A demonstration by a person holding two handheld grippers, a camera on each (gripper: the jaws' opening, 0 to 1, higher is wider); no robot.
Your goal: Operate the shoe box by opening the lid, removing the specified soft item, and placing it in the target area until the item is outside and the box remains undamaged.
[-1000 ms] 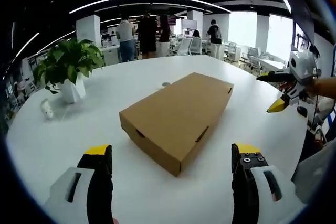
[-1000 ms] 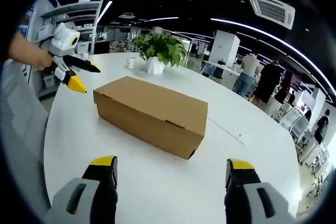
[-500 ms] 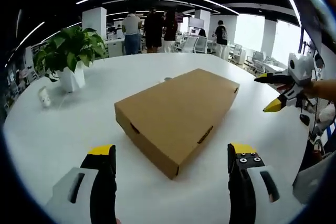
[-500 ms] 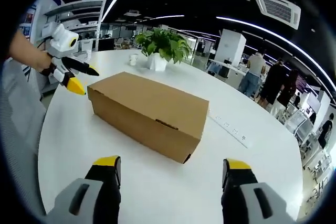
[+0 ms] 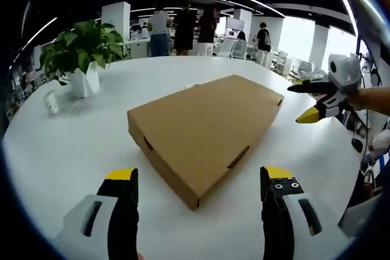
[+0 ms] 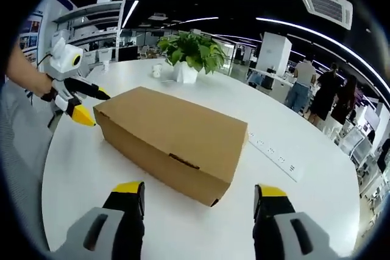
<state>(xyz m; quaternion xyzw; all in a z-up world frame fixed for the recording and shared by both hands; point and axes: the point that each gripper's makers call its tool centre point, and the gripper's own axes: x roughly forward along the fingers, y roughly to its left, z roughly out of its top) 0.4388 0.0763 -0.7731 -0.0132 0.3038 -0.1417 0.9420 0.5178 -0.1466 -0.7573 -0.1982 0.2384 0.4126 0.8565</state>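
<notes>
White worktop (image 5: 55, 150) is carrying the closed shoe box (image 5: 201, 129) dead ahead, and you're flanking its long axis with left claw (image 5: 198, 181) and right claw (image 6: 198, 192) both spread apart.

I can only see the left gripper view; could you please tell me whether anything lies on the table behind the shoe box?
Observer: Yes, in the right gripper view a white power strip lies on the table beyond the shoe box.
Operator: Thank you. Is the lid shut on that side?
Observer: Yes; the long side facing the right gripper shows the lid down, with a tab slot.
Operator: And how does my gripper look from there?
Observer: The left gripper hangs beside the box's end corner, jaws apart.
</notes>
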